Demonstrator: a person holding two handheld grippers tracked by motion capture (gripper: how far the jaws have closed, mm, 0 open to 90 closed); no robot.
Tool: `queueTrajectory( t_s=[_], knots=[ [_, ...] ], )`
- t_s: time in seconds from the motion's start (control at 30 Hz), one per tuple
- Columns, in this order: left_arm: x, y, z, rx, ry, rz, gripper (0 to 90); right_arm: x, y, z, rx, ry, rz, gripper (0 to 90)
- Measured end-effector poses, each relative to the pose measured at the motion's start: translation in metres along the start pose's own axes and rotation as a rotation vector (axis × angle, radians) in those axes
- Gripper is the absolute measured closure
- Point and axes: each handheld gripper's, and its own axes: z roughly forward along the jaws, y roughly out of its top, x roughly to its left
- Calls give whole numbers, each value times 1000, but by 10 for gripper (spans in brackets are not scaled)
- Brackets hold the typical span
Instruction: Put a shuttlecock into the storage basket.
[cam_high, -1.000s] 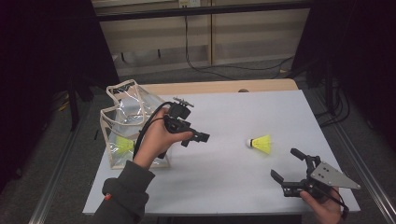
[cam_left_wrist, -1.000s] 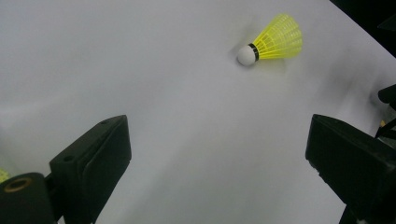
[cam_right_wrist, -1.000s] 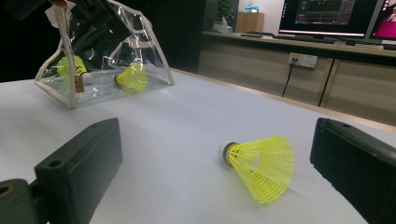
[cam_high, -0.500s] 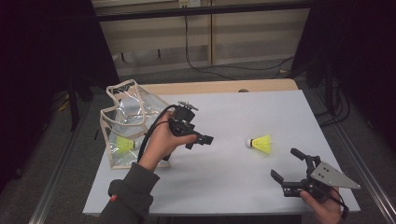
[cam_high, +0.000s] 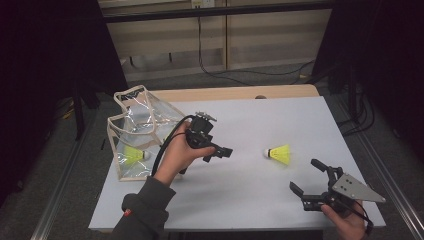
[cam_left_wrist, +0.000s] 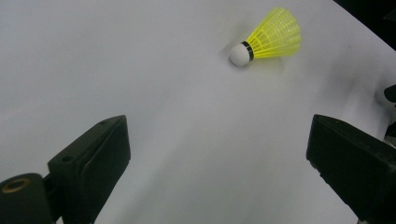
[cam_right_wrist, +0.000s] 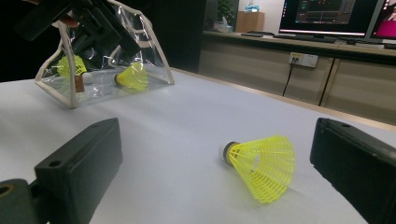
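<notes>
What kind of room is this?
Probably a lab or office workroom. Computer screens glow on a long counter, cables hang by a wall socket, and a white table holds a shuttlecock.

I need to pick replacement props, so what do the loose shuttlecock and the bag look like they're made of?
The shuttlecock: its yellow skirt looks like moulded plastic, an open mesh of ribs; the white rounded tip is matt, perhaps foam or cork, which the look leaves open. The bag: clear glossy plastic film, judging by the glints and the shuttlecocks seen through it, with pale trim, likely fabric.
</notes>
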Motion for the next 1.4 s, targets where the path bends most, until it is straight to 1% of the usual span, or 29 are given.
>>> queueTrajectory(
  t_s=[0.03,0.1,0.2,0.3,0.33,0.67,0.73,0.8,0.97,1.4],
  knots=[
    [-1,0,2,-7,-1,-8,61,0,0,0,0,0,0,21],
    [0,-1,4,1,-6,-4,58,0,0,0,0,0,0,21],
    [-2,-1,8,-1,-6,-9,55,0,0,0,0,0,0,21],
    [-2,-1,10,-3,-13,-5,52,0,0,0,0,0,-1,21],
    [-3,-1,11,-6,-9,-8,50,0,0,0,0,0,0,21],
    [-6,-1,23,-1,-25,-4,41,0,0,0,2,3,-4,21],
    [-6,-2,25,9,-26,9,40,0,0,0,1,1,-2,21],
    [-7,-2,27,-3,-28,-2,40,0,0,0,0,0,-2,21],
    [-8,-2,32,0,-37,9,40,0,0,0,0,1,-2,21],
    [-13,-1,47,-3,-47,15,36,0,0,0,0,2,-3,21]
  ],
)
